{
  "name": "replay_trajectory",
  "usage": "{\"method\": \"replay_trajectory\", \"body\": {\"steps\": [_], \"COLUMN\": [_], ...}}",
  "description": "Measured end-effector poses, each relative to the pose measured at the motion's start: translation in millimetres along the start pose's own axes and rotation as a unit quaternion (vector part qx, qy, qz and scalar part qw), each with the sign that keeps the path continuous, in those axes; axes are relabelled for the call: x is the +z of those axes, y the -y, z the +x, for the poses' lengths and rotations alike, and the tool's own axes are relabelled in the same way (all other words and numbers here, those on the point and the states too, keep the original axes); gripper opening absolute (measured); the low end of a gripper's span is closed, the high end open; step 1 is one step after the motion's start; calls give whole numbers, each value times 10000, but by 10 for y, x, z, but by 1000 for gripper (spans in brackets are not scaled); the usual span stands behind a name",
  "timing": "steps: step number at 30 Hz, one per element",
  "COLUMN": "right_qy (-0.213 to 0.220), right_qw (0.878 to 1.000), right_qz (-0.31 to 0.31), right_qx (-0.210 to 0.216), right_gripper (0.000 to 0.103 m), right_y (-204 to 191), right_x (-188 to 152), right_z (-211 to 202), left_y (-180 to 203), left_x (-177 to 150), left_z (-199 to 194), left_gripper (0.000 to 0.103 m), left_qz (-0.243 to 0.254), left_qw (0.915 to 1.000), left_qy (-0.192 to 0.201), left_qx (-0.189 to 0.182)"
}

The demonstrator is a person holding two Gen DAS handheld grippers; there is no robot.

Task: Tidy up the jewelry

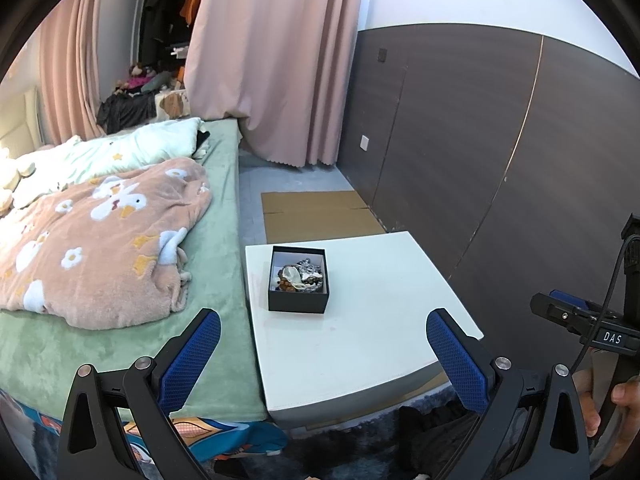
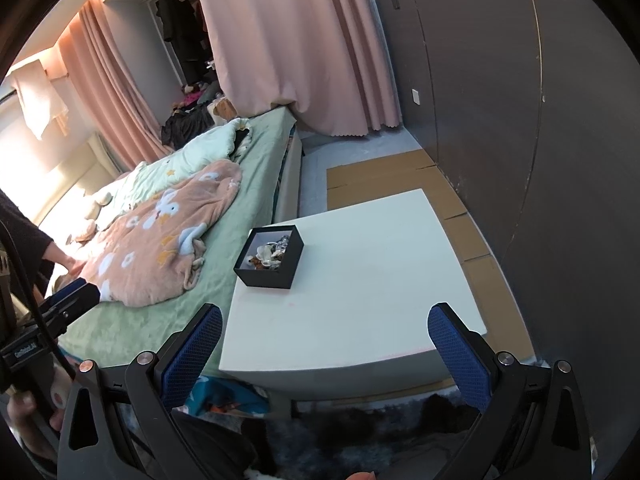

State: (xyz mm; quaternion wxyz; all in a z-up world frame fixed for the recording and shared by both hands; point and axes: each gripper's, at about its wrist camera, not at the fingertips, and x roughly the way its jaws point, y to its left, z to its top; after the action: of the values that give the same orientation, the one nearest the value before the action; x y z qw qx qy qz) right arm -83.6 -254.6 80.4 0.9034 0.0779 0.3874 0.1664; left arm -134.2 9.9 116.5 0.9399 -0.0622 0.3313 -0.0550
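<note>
A small black box (image 1: 298,280) stands open on the far left part of a white table (image 1: 380,320). It holds a tangle of jewelry (image 1: 300,274), silver and brown pieces. The box also shows in the right wrist view (image 2: 269,256), with the jewelry (image 2: 269,255) inside. My left gripper (image 1: 323,336) is open and empty, held above the table's near edge, well short of the box. My right gripper (image 2: 325,332) is open and empty, also back from the box over the table's near side (image 2: 360,280).
A bed with a green sheet (image 1: 224,208) and a pink flowered blanket (image 1: 100,232) lies against the table's left side. A dark wood wall (image 1: 500,140) runs on the right. Flat cardboard (image 1: 316,214) lies on the floor beyond the table. Pink curtains (image 1: 272,60) hang behind.
</note>
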Motion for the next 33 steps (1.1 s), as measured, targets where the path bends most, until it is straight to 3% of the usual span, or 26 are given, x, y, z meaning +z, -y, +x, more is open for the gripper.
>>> {"method": "replay_trajectory", "body": {"steps": [33], "right_qy": [-18], "right_qw": [10000], "right_qz": [-76], "right_qx": [-35], "right_gripper": [103], "right_y": [46], "right_x": [39], "right_z": [6], "left_y": [53], "left_x": [49], "left_z": [41], "left_gripper": [102], "left_qz": [-49], "left_qw": [9999], "left_qy": [104], "left_qx": [15]}}
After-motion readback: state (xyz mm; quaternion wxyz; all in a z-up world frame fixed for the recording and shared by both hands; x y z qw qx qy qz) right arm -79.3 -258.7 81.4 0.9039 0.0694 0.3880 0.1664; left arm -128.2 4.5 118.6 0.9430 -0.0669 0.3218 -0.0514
